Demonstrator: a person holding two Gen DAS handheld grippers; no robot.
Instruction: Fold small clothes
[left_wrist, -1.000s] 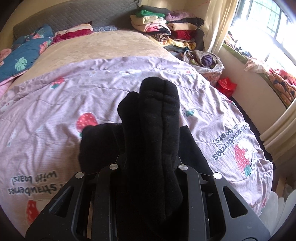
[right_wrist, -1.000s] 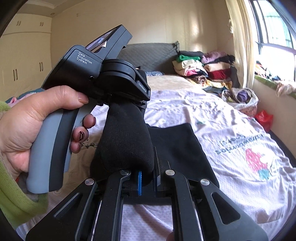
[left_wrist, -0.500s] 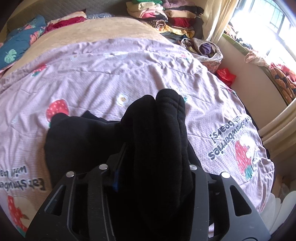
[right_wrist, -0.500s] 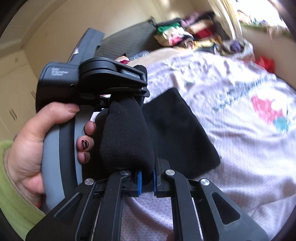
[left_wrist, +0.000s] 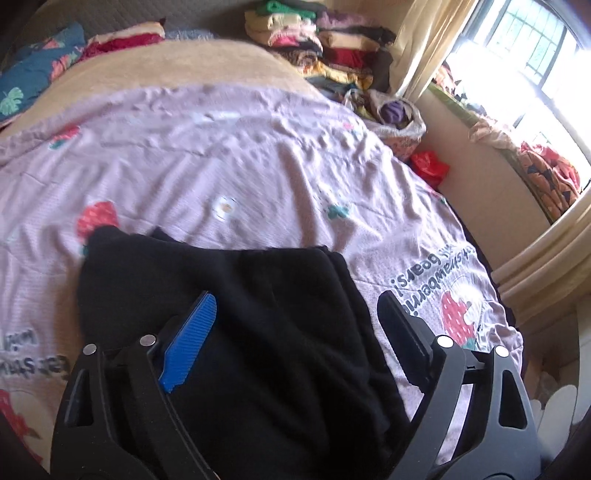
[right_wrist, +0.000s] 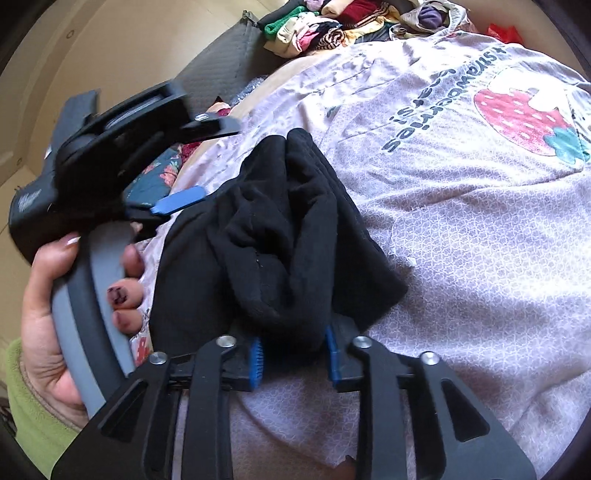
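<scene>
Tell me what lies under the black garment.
The black garment lies on the pink strawberry-print bedsheet, visible around it. Whatever is directly beneath the cloth is covered and cannot be seen.

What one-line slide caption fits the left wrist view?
Left gripper, jaws just opened wide, over a black garment lying on the strawberry-print bedsheet.

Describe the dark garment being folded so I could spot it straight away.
Start at the lilac strawberry bedspread covering the bed. Near its front edge lies a black garment, loosely folded. It is the only plain black piece on the spread; the folded clothes stacked by the curtain are colourful.
</scene>
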